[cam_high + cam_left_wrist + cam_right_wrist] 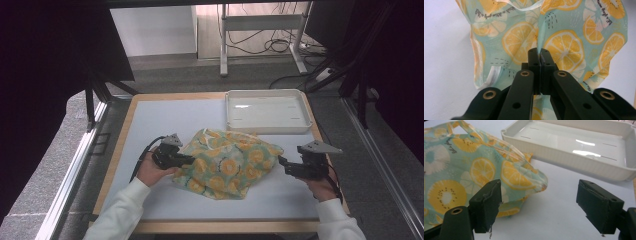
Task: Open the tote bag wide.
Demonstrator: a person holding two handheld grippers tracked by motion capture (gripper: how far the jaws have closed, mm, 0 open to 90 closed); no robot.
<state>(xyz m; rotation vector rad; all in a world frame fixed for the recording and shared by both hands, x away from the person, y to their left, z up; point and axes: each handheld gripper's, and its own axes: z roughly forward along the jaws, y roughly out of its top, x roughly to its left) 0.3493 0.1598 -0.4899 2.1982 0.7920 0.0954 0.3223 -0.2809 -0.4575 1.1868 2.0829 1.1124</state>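
A crumpled cloth bag [227, 162] printed with lemon and kiwi slices on pale green lies in the middle of the table. My left gripper [186, 159] is shut on the bag's left edge; in the left gripper view a fold of the bag [564, 47] is pinched between the closed jaws of that gripper [540, 55]. My right gripper [281, 161] stands open just right of the bag, its jaws level. In the right gripper view the bag's corner [519, 176] lies beside the left jaw, and nothing sits between the fingertips of the gripper [537, 202].
A white rectangular tray [235, 125] stands at the back right of the table, shown with a bare bottom in the right gripper view [584, 162]. The pale tabletop [165, 120] has a wooden rim. Beyond the table are a grey floor, cables and desk legs.
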